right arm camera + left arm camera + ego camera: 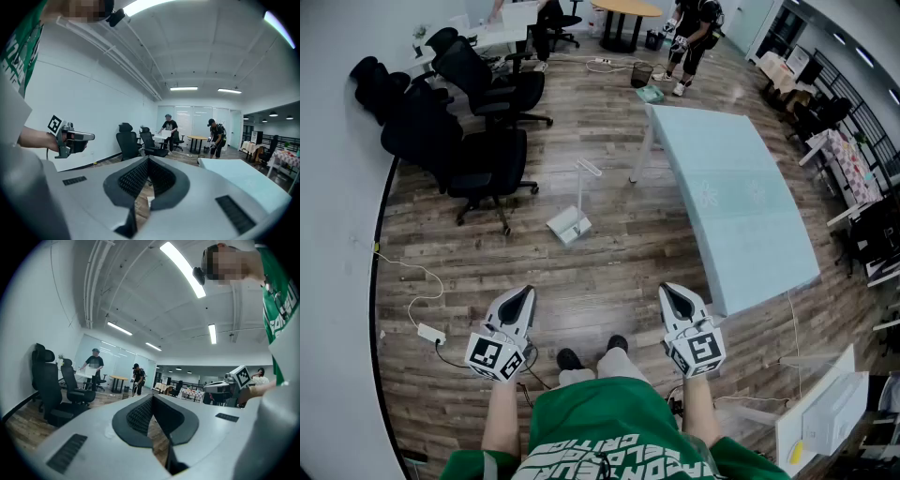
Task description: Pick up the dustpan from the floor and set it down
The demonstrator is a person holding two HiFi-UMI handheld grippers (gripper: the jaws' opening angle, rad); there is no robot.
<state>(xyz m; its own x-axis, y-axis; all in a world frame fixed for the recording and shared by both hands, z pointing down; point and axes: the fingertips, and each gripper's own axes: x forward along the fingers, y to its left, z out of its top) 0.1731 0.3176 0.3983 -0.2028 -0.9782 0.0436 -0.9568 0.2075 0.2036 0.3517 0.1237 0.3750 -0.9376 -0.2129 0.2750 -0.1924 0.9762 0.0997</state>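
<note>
The dustpan [569,225] rests on the wooden floor [619,267] ahead of the operator, in the open area between the group of black office chairs [478,141] and the near leg of the pale blue table [741,206]. It is not yet grasped and nothing touches it. The pan sits flat on the floor, and the long handle [583,184] rises from it roughly upright, ending in a loop grip at the top. The long axis therefore runs floor to ceiling, not along the boards. The left tongs [523,294] and the right tongs [669,292] are held side by side in front of the operator's body, well apart from the dustpan, both pointing forward toward it. Each gripper view shows its own tongs [152,399] [147,161] with the jaws closed together at the tips and nothing between them. In the head view the dustpan lies forward of both, between their two lines of aim, and offset toward the left one. The left hand is judged the nearer, though only slightly. The next move probably calls for stepping forward, parting the jaws of the chosen tongs, and closing them on the upright handle from the side. The handle is thin, so an off-centre grip may let the pan swing.
</note>
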